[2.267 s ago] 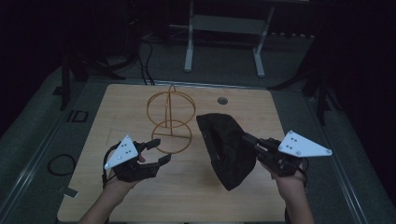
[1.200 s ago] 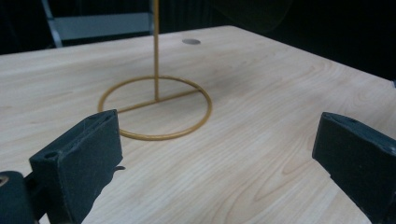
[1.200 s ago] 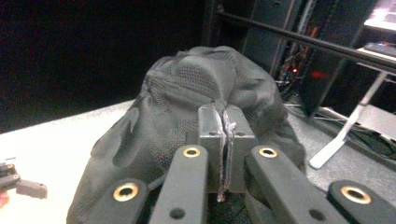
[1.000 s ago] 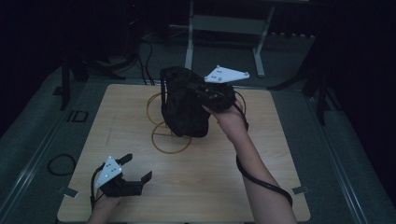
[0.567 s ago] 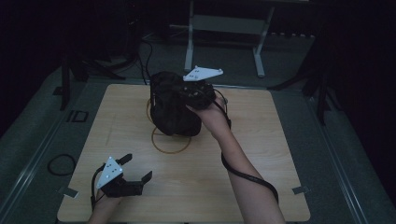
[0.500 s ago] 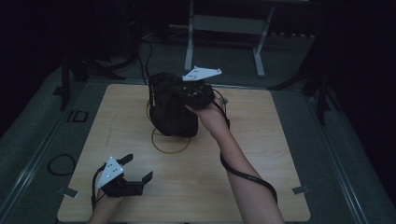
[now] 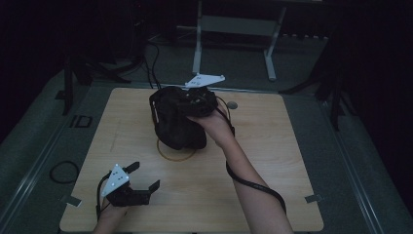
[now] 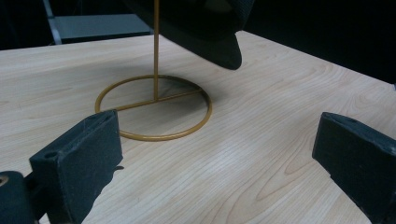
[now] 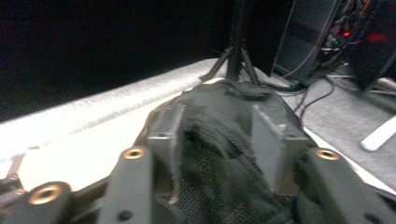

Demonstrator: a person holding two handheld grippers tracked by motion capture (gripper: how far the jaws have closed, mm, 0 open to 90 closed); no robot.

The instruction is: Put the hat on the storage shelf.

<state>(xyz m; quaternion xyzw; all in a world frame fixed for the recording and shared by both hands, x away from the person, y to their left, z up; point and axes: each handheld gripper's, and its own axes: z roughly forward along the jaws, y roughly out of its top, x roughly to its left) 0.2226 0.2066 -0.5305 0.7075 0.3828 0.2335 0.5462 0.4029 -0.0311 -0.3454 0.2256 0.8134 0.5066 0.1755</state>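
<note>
Above the middle of the light wooden worktop (image 7: 272, 161), the right gripper (image 7: 195, 100) holds a black mesh-backed cap (image 7: 178, 124) over a gold wire stand (image 8: 155, 100), its fingers (image 9: 271, 149) clenched on a fold of the cap's fabric. From the high view the cap covers the stand's upright rod, and only the near arc of the round base ring shows below it. Seen from the left gripper view, the cap's brim hangs clear of the worktop beside the thin rod, well above the ring. Bare wood runs wide on every side of the stand, right out to the worktop's edges. Near the front left corner, the left gripper (image 7: 139, 180) rests low over the worktop, fingers (image 8: 79, 163) spread apart and grasping nothing, pointed at the ring with open wood between them. Beyond the far edge lie grey carpet, cables and a white table frame (image 7: 234, 29).
</note>
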